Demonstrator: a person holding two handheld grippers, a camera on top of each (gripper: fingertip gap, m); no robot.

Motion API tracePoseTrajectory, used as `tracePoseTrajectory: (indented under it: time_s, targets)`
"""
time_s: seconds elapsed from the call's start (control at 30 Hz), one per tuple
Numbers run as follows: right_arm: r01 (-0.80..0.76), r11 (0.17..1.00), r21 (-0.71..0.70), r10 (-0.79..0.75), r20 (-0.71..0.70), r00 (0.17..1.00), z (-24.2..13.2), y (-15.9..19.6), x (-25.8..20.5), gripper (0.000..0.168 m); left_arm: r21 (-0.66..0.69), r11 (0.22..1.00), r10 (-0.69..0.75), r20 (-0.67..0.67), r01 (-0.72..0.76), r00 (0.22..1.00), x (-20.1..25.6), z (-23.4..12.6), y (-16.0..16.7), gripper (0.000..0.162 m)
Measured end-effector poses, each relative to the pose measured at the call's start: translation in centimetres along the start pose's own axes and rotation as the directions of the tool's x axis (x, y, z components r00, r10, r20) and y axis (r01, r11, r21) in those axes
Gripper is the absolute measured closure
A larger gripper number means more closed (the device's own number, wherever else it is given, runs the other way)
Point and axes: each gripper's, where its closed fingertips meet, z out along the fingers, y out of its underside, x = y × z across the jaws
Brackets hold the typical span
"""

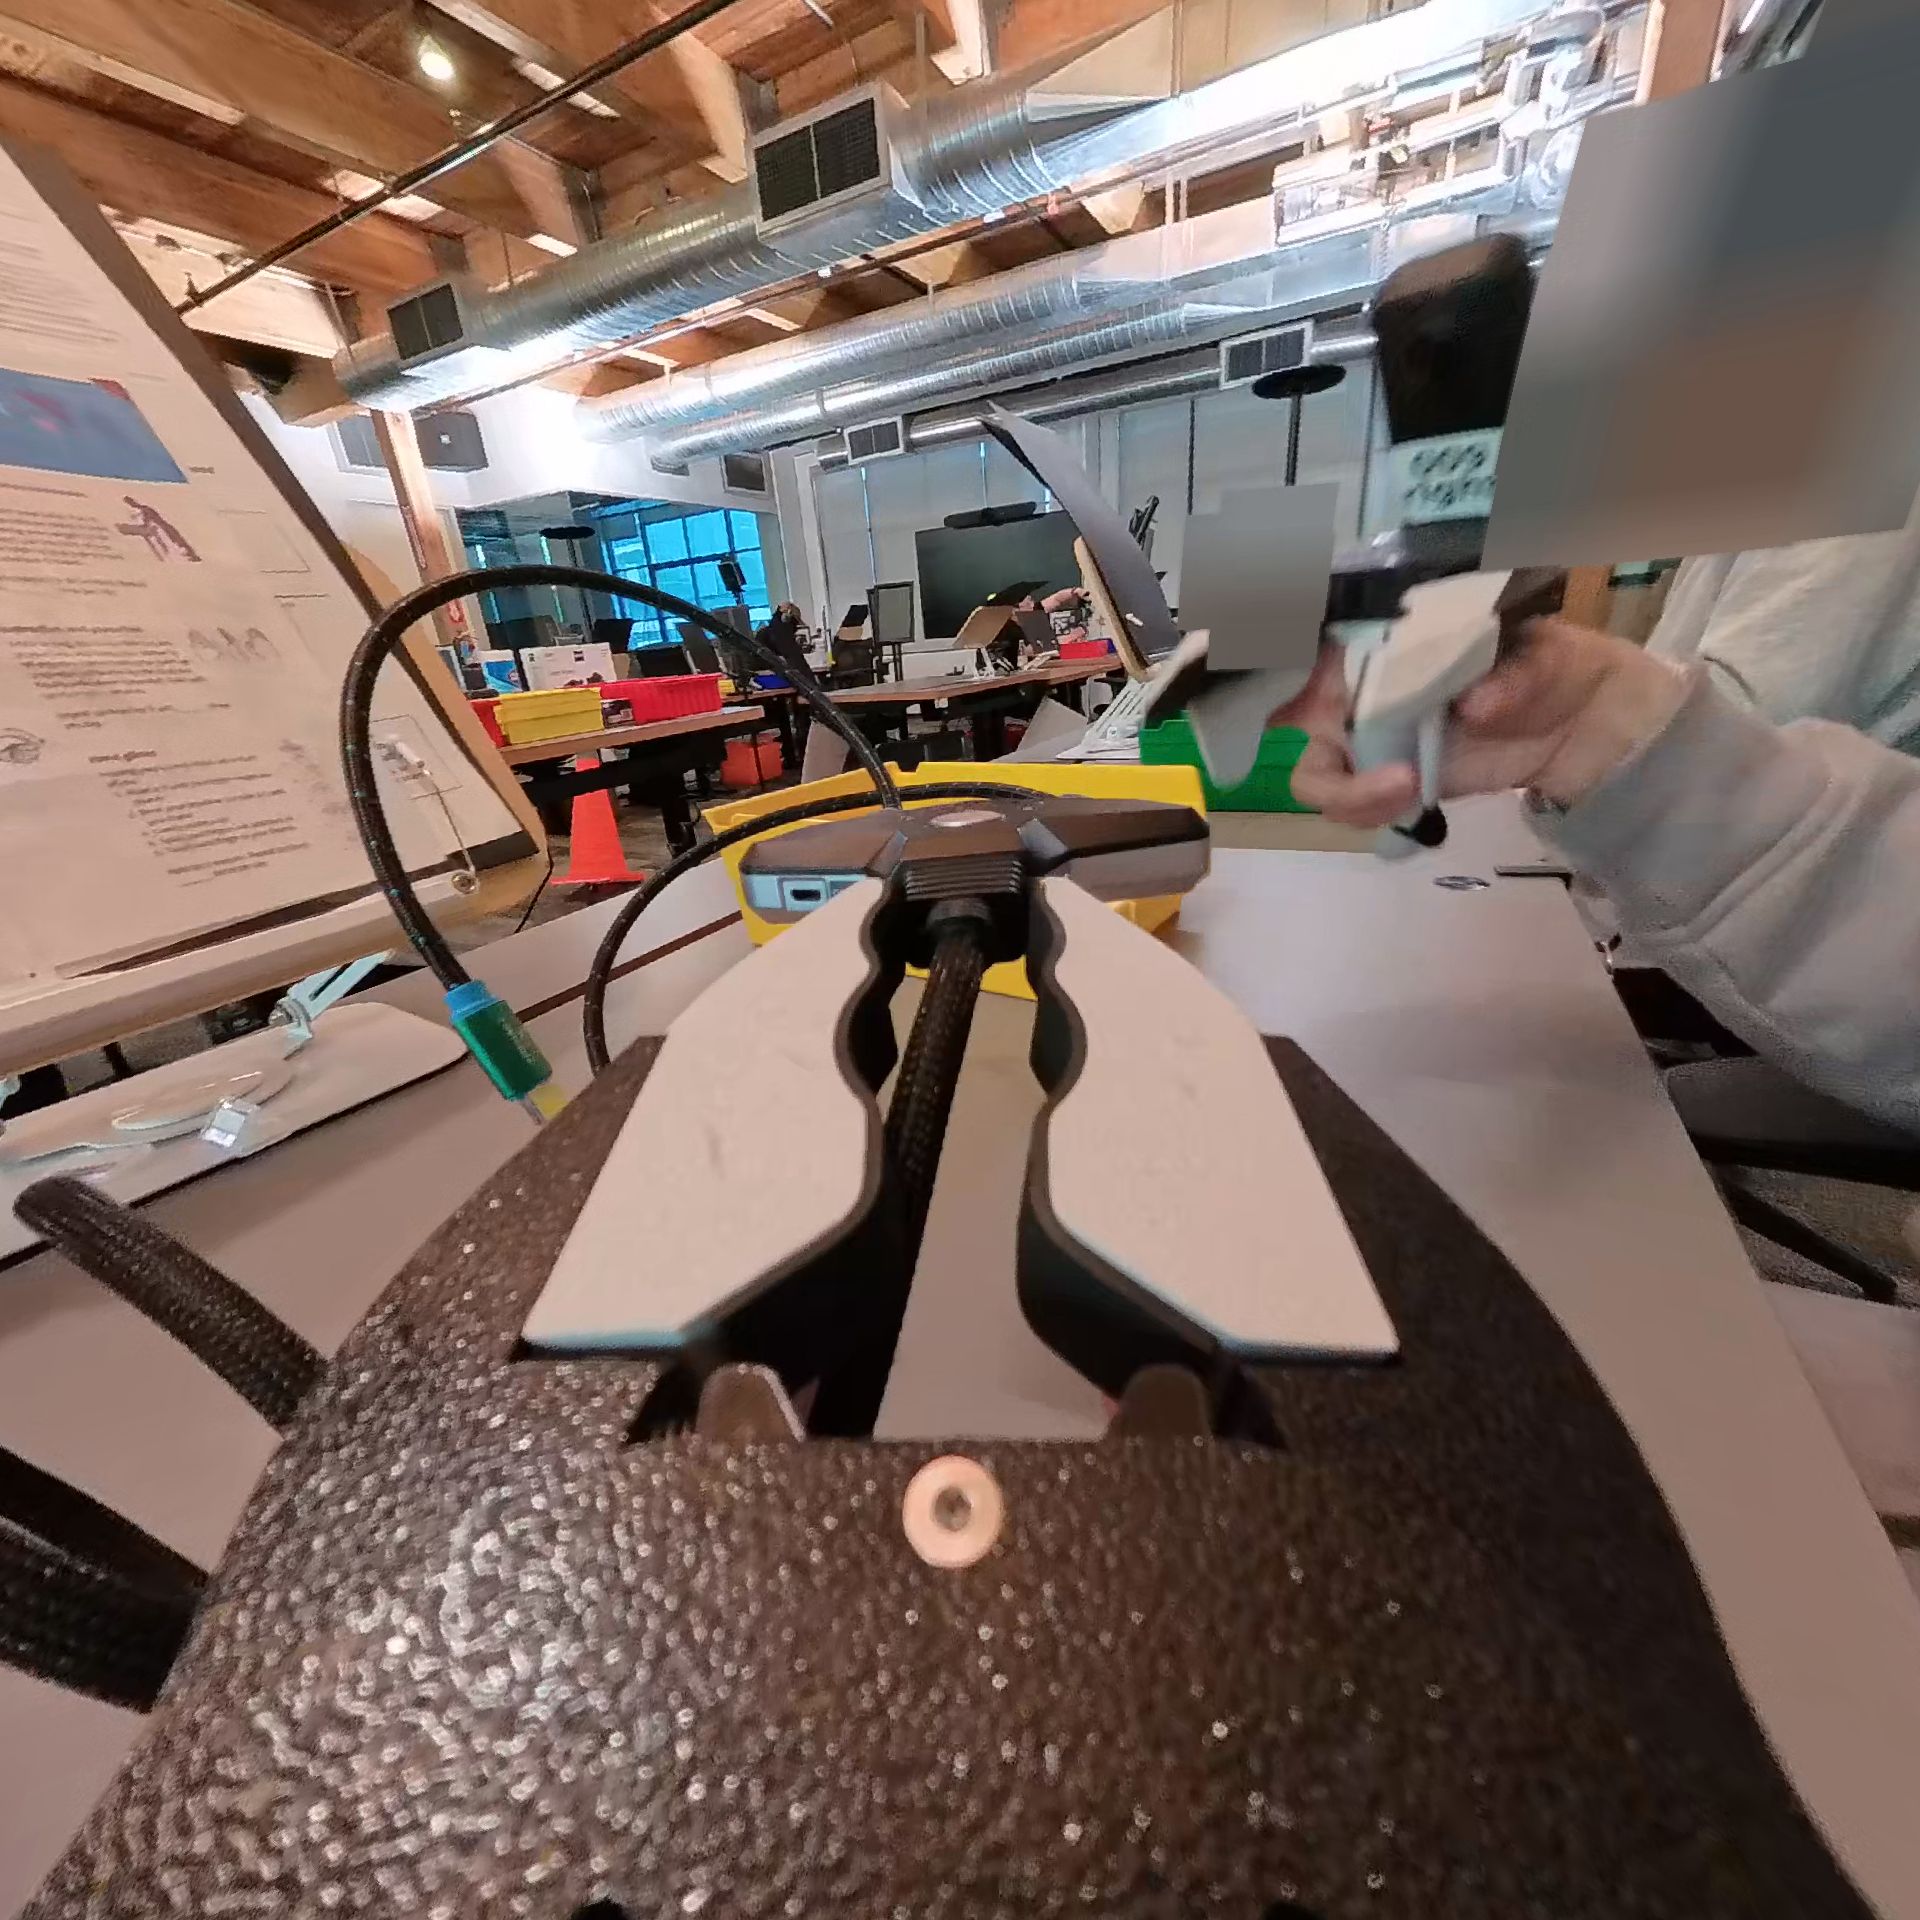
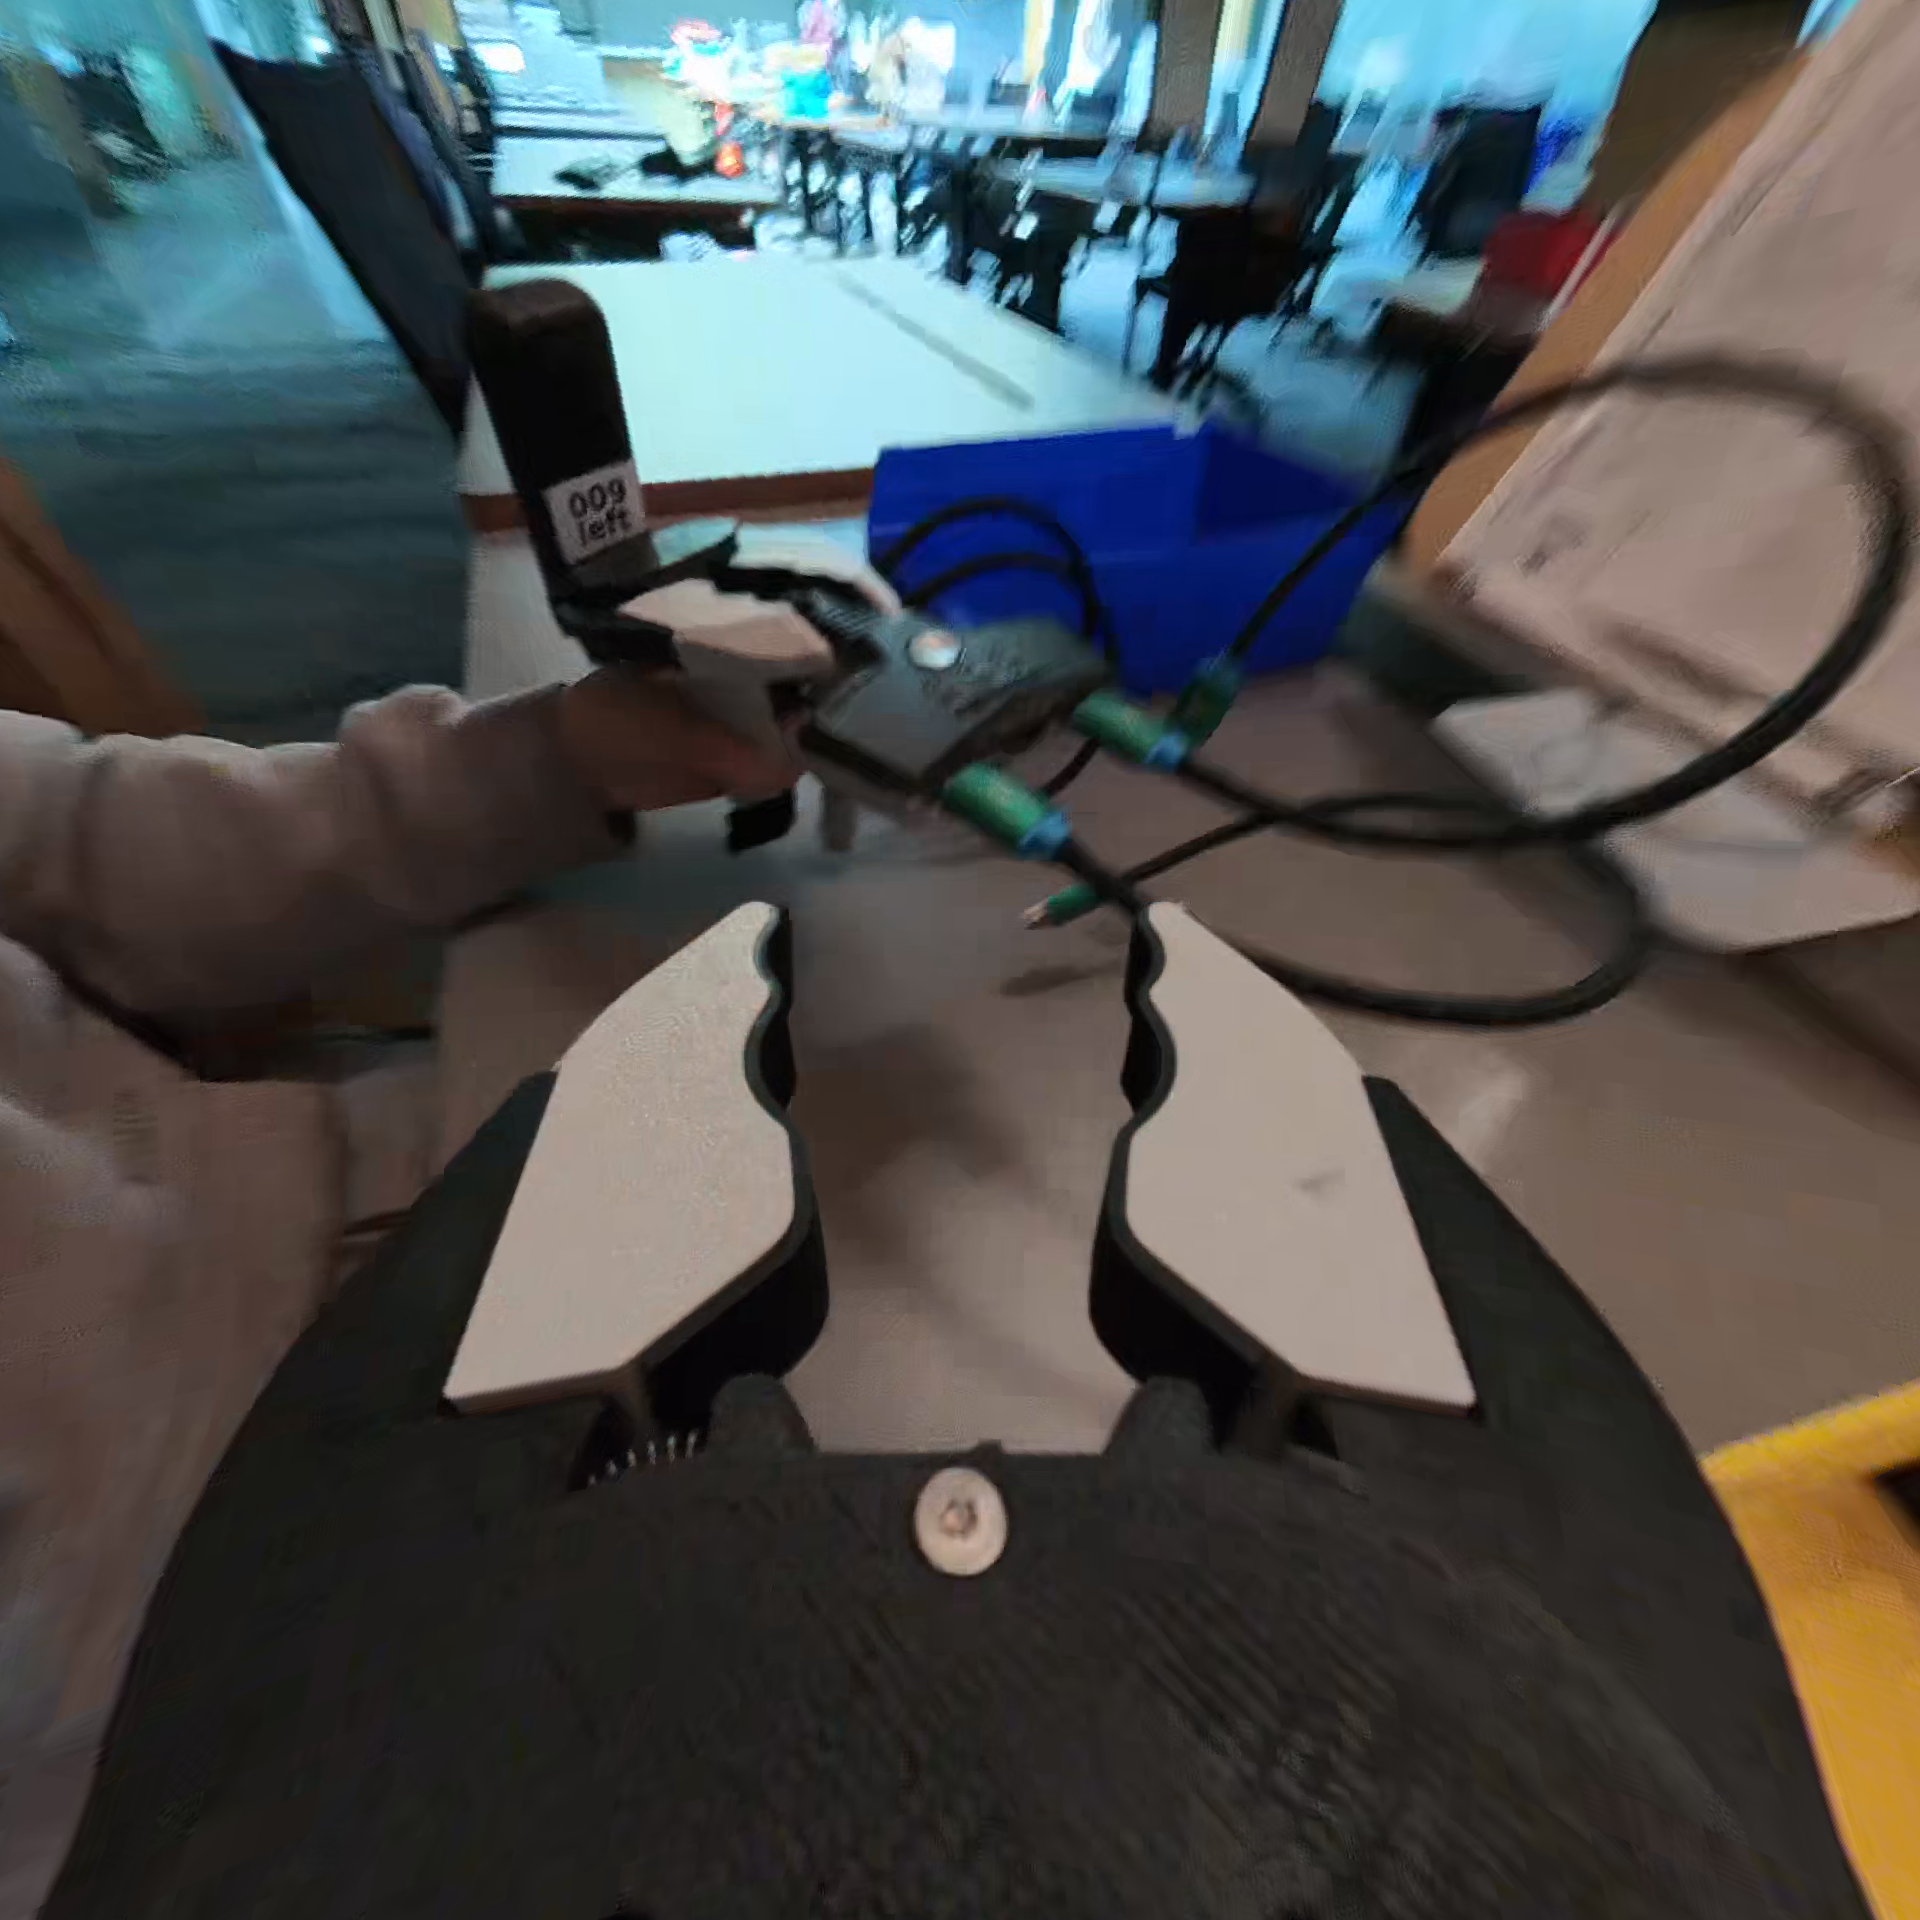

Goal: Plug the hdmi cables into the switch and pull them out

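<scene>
Switch [image 2: 940, 691] hangs above the tabletop [image 2: 1351, 1122], pinched at its braided pigtail by the left tongs [image 1: 956, 914]. Right tongs [image 2: 961, 935] gape empty; green HDMI plugs [image 2: 1003, 800] (two seated) point back toward them, nearest the right hand.

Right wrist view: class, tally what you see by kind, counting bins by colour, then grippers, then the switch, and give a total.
Blue bin: 1
Yellow bin: 1
Grippers: 2, the left gripper and the right gripper
Switch: 1
Total: 5
</scene>
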Motion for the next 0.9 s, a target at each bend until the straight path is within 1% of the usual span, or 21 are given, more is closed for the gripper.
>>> tracePoseTrajectory:
  time_s: [0.03, 0.1, 0.17, 0.2, 0.27, 0.33, 0.4, 0.47, 0.53, 0.6, 0.73, 0.8, 0.83, 0.9]
  targets:
    - [0.097, 0.995, 0.03, -0.096, -0.034, 0.995, -0.5, -1.2, -0.2, 0.111, 0.003, 1.0, 0.001, -0.015, -0.001, 1.0, 0.2, 0.0, 0.1, 0.14]
    - [0.242, 0.97, 0.029, -0.242, 0.006, 0.97, 0.0, -2.2, -1.3, 0.11, 0.014, 1.0, 0.005, -0.065, -0.004, 0.998, 0.8, 0.0, 0.3, 0.14]
    - [0.283, 0.958, -0.043, -0.278, 0.1, 0.955, 1.5, -1.4, -1.6, 0.111, 0.017, 1.0, 0.01, -0.117, -0.008, 0.993, 1.6, 0.2, 0.6, 0.14]
    - [0.29, 0.953, -0.092, -0.273, 0.161, 0.948, 2.2, -0.7, -1.9, 0.112, 0.018, 1.0, 0.012, -0.137, -0.009, 0.991, 1.9, 0.3, 0.7, 0.14]
    - [0.307, 0.935, -0.174, -0.253, 0.275, 0.927, 3.1, 0.4, -2.9, 0.126, 0.017, 1.0, 0.017, -0.169, -0.015, 0.985, 2.6, 0.6, 0.9, 0.14]
    - [0.346, 0.906, -0.244, -0.257, 0.333, 0.907, 3.7, 1.5, -3.4, 0.129, 0.017, 0.999, 0.03, -0.198, -0.027, 0.98, 3.1, 0.6, 1.1, 0.14]
    - [0.361, 0.889, -0.281, -0.254, 0.353, 0.9, 4.1, 2.2, -3.5, 0.132, 0.019, 0.999, 0.037, -0.223, -0.034, 0.974, 3.5, 0.6, 1.3, 0.14]
    - [0.344, 0.889, -0.303, -0.215, 0.387, 0.897, 3.9, 2.5, -3.8, 0.136, 0.028, 0.999, 0.037, -0.238, -0.031, 0.971, 3.7, 0.5, 1.2, 0.14]
    - [0.339, 0.895, -0.291, -0.204, 0.408, 0.89, 3.7, 2.5, -4.1, 0.142, 0.039, 0.999, 0.03, -0.244, -0.022, 0.969, 3.7, 0.3, 1.1, 0.14]
    - [0.346, 0.894, -0.286, -0.209, 0.417, 0.885, 3.7, 2.5, -4.2, 0.145, 0.042, 0.999, 0.031, -0.253, -0.021, 0.967, 3.8, 0.2, 1.1, 0.14]
    - [0.364, 0.878, -0.311, -0.221, 0.411, 0.884, 3.6, 2.8, -4.0, 0.148, 0.039, 0.999, 0.032, -0.263, -0.023, 0.964, 4.0, 0.2, 1.1, 0.14]
    - [0.356, 0.883, -0.306, -0.205, 0.43, 0.879, 3.4, 2.6, -4.3, 0.147, 0.049, 0.999, 0.03, -0.271, -0.017, 0.962, 4.1, 0.1, 1.0, 0.14]
    - [0.349, 0.888, -0.299, -0.199, 0.433, 0.879, 3.4, 2.4, -4.3, 0.15, 0.055, 0.998, 0.029, -0.274, -0.015, 0.961, 4.2, 0.1, 0.9, 0.14]
    - [0.351, 0.882, -0.316, -0.194, 0.435, 0.879, 3.4, 2.4, -4.3, 0.149, 0.058, 0.998, 0.032, -0.274, -0.017, 0.961, 4.2, 0.1, 0.9, 0.14]
